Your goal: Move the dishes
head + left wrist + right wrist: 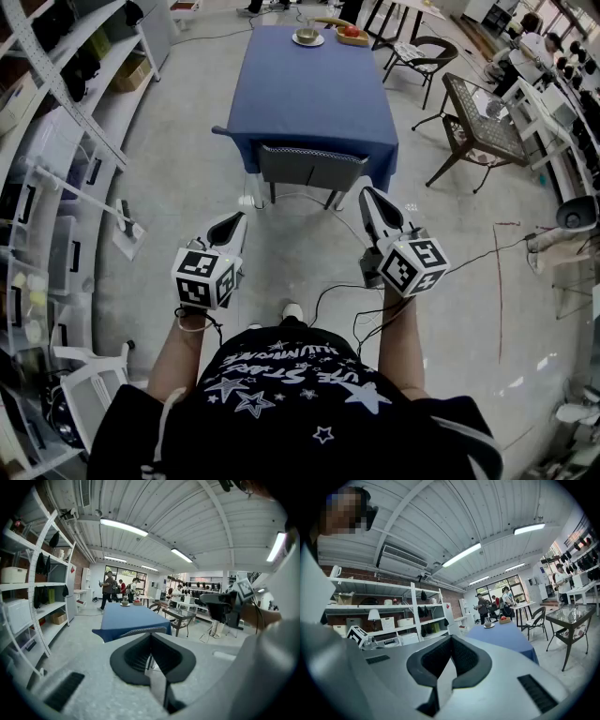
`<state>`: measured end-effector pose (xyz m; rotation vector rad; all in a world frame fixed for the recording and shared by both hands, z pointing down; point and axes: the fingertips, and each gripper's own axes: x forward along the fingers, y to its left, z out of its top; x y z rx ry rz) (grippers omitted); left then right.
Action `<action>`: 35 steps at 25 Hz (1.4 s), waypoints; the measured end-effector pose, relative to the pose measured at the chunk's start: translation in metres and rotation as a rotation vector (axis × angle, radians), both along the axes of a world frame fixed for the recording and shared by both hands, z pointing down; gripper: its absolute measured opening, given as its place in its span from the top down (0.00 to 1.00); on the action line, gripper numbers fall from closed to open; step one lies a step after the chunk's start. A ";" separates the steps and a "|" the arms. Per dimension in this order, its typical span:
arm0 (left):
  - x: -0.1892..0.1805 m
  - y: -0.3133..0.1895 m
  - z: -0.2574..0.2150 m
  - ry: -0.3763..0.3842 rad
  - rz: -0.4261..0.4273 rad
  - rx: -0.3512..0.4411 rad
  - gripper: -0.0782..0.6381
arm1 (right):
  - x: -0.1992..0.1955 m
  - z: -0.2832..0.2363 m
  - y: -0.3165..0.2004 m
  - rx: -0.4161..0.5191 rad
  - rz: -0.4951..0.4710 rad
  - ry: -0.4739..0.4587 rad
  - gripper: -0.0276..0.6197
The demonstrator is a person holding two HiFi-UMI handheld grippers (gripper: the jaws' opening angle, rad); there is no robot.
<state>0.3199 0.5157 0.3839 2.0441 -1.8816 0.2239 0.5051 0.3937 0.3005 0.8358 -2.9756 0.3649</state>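
A long table with a blue cloth [312, 89] stands ahead of me. At its far end are a bowl on a saucer [307, 37] and a basket with red fruit [352, 34]. Both show small in the left gripper view, bowl [124, 603] and basket [136, 603], and in the right gripper view, bowl [488, 624] and basket [504, 619]. My left gripper [232, 225] and right gripper [372, 202] are held in front of my body, well short of the table. Both are shut with nothing between the jaws, as seen close up on the left [150, 634] and right [450, 639].
A grey chair [309, 164] is pushed in at the table's near end. White shelving [56, 187] runs along the left. A glass-topped table [483, 117] and dark chairs [422, 61] stand at the right. Cables [347, 295] lie on the floor by my feet. People stand beyond the table [108, 583].
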 end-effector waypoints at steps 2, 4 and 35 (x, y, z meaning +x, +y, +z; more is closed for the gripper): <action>0.002 -0.008 -0.004 -0.001 0.000 0.007 0.86 | 0.004 0.001 -0.004 0.001 0.009 0.005 0.95; 0.004 -0.014 -0.007 -0.005 0.000 0.010 0.86 | 0.007 0.003 -0.007 0.007 0.013 0.018 0.95; -0.065 -0.050 0.035 0.051 -0.112 -0.048 0.86 | -0.061 0.048 -0.081 -0.048 -0.006 0.046 0.49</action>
